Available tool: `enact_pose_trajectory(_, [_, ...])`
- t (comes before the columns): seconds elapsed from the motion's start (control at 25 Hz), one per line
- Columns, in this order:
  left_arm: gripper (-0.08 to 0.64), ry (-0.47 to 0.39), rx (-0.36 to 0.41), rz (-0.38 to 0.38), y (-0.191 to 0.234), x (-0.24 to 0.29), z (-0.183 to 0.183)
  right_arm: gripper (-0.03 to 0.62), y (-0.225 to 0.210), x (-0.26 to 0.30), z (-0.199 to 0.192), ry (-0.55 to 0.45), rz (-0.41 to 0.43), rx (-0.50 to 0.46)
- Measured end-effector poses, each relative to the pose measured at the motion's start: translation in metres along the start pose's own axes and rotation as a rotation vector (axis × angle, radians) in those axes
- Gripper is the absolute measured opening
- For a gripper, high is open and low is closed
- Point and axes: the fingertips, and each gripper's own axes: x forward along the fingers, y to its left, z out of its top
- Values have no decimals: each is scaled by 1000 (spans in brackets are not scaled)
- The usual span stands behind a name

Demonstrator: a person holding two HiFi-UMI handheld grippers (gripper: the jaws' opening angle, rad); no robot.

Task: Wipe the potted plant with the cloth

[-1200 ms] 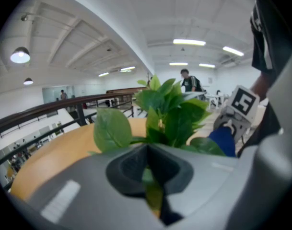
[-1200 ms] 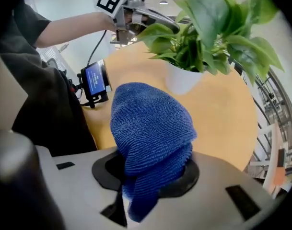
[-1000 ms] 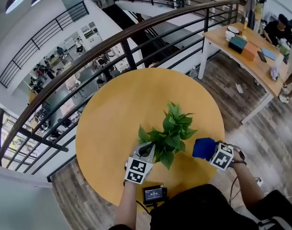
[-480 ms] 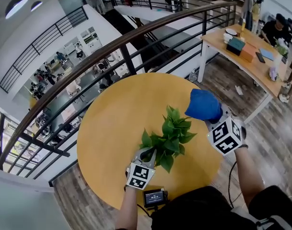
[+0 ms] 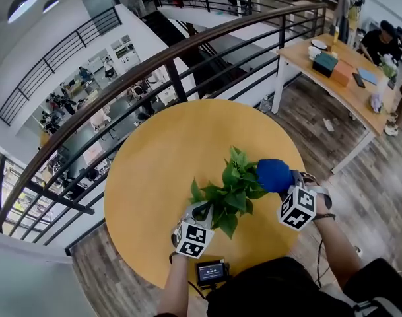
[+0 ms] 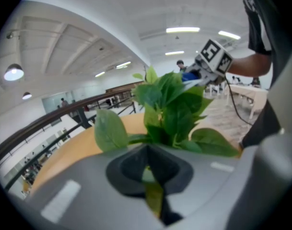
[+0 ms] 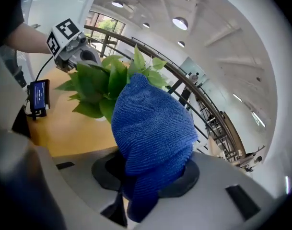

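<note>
Plant [image 5: 235,189] stands on the table [image 5: 154,164]. Left gripper [image 5: 202,210], at its near-left, is clamped on a leaf [image 6: 153,195], likely steadying it. Right gripper [image 5: 286,185] pinches the cloth [image 5: 274,175] at its right-hand leaves, apparently ready to wipe.

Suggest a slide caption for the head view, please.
Left gripper pinches a leaf of the potted plant; right gripper holds a blue cloth beside it.
</note>
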Motion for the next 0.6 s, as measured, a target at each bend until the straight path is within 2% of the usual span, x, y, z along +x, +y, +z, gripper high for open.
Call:
enact_pose_trajectory(0.24, [-2, -6, -2, -9, -1, 1, 3, 141, 16, 11, -45, 106, 40, 14])
enact_pose_trajectory(0.32, [-2, -9, -3, -13, -1, 1, 3, 142, 1, 16, -60, 165, 11, 4])
enact_pose_trajectory(0.4, [-1, -9, -2, -14, -1, 1, 3, 142, -36, 15, -64, 205, -70, -9])
enact_pose_trajectory(0.48, [-1, -8, -2, -15, 0, 0, 2, 141, -78, 6, -50, 179, -155, 10])
enact_pose_trajectory(0.6, [-1, -7, -3, -15, -1, 0, 0, 141, -111, -13, 2, 20, -219, 27])
